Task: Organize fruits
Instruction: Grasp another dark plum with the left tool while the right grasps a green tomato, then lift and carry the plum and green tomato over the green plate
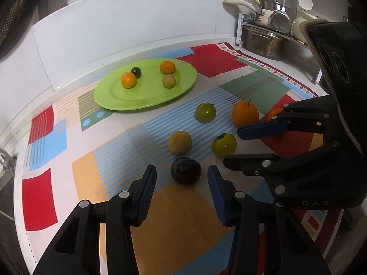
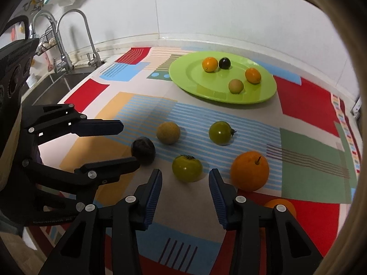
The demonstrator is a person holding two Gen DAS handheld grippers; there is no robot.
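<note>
The green plate (image 1: 146,100) sits at about eleven o'clock from the left gripper (image 1: 182,178), on the patterned cloth (image 1: 87,178), and already holds four small fruits — two orange, one dark, one pale. Six larger ones lie loose on the cloth nearer the person, so I judge the sorting partly done, with a pick-up step in hand.

The big orange (image 2: 249,170) stands stem up, at one o'clock from the right gripper (image 2: 184,183). A second orange fruit (image 2: 281,204) peeks out behind the right gripper's finger. The green persimmon (image 2: 187,168) lies straight ahead at twelve, just beyond the fingertips, its leafy cap tilted toward the plate. The green tomato (image 2: 220,133) lies on its side, stem pointing to three o'clock. The tan round fruit (image 1: 179,142) shows no clear long axis.

The dark plum (image 1: 185,170) rests at twelve o'clock between the left gripper's tips, dimpled end up. Both pairs of jaws stand wide open, holding nothing. Next, each gripper needs to ease forward around its fruit, close gently, then carry it to the plate.
</note>
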